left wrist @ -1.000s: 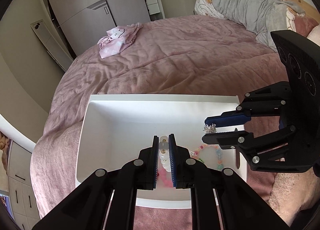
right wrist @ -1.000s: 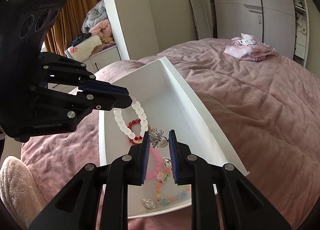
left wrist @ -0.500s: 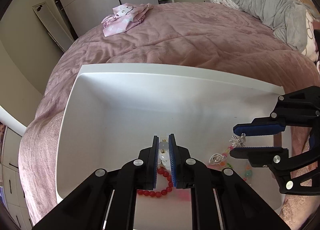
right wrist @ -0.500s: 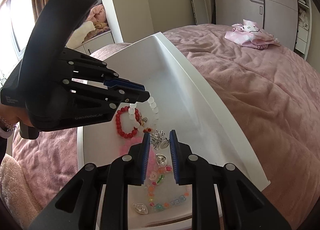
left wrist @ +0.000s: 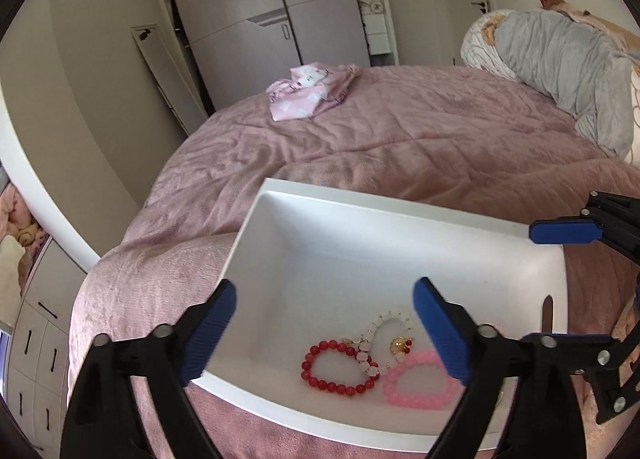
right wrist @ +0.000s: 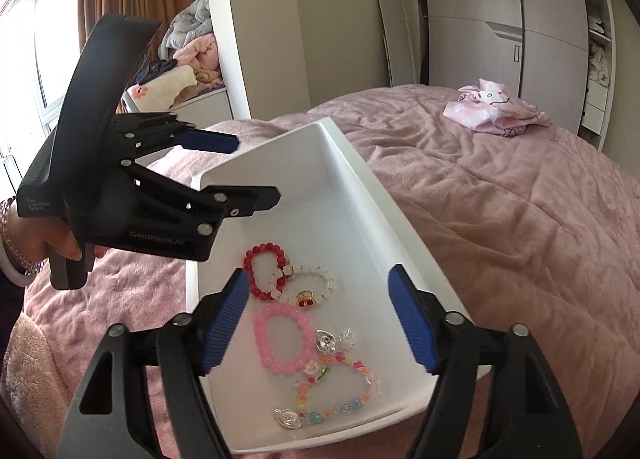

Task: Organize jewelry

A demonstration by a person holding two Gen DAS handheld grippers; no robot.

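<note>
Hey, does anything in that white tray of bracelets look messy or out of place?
Slightly: the white bead bracelet overlaps the red bead bracelet in the white tray, so they could tangle. Nothing looks spilled or broken.

Pink bed (left wrist: 400, 139), grey wardrobe (left wrist: 256, 19).

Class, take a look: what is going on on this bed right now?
A person is sorting jewelry into a white tray on a pink bedspread, a claw in each hand. Both the left claw and the right claw have just been opening, and nothing is between their fingers. The red bracelet, white bracelet, pink bracelet and a multicolored bead bracelet lie in the tray.
</note>
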